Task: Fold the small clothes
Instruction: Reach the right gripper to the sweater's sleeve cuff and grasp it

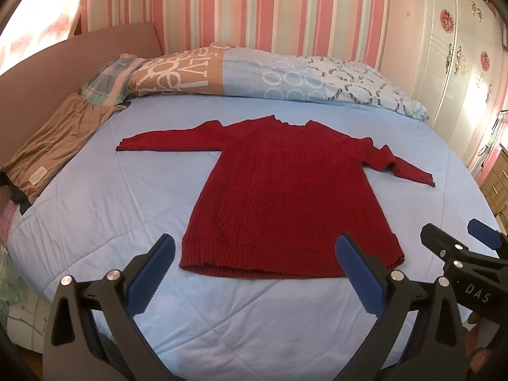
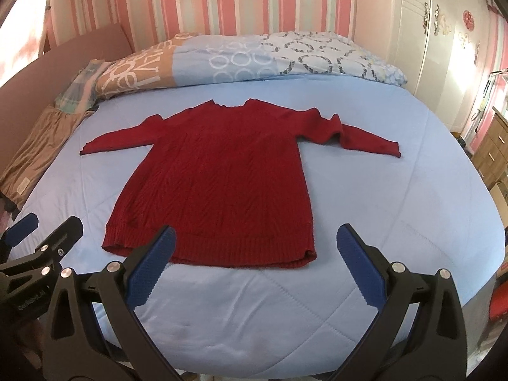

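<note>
While both grippers hang above the near edge of the bed, a dark red cable-knit sweater lies flat on the pale blue quilted bedspread, its ribbed hem toward the cameras, its neckline toward the pillows, and both sleeves stretched out sideways. The sleeve on the right has a bunched fold near the shoulder; the left one lies straight. The left gripper, with black arms and blue toothed pads, has its fingers spread wide apart and holds nothing; in its own view the hem of the sweater sits between the two pads, just beyond their tips. The right gripper is likewise spread wide and empty, and in its view the left pad overlaps the hem while the right pad sits over bare bedspread beside the sweater's right corner. Each gripper shows at the edge of the other's view, the two close side by side. A tan folded garment lies at the left edge of the bed, well apart from the sweater, and long patterned pillows in blue, white and tan run across the head of the bed under the pink striped wall.
</note>
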Tool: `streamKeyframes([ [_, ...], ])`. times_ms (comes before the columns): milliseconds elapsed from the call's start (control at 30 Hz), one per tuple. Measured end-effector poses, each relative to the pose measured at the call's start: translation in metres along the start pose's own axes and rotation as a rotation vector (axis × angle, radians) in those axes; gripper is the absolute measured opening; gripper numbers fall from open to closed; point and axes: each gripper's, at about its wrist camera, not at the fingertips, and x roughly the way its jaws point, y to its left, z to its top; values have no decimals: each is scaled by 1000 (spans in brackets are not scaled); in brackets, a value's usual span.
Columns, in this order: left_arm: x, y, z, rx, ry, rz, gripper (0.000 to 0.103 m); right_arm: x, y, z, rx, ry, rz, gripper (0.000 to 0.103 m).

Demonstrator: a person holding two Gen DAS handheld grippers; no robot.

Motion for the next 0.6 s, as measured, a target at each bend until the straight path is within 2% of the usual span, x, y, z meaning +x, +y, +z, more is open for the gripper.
streamKeyframes([
  [300, 22, 3, 6, -60, 42, -10, 101, 5, -25, 10, 40, -28, 8, 100],
  [533, 39, -13, 27, -10, -40, -14, 101, 31, -77, 30, 21, -90, -10, 100],
  [600, 48, -20, 33, 4, -67, -11, 101, 42, -94, 34, -14, -110, -60, 100],
])
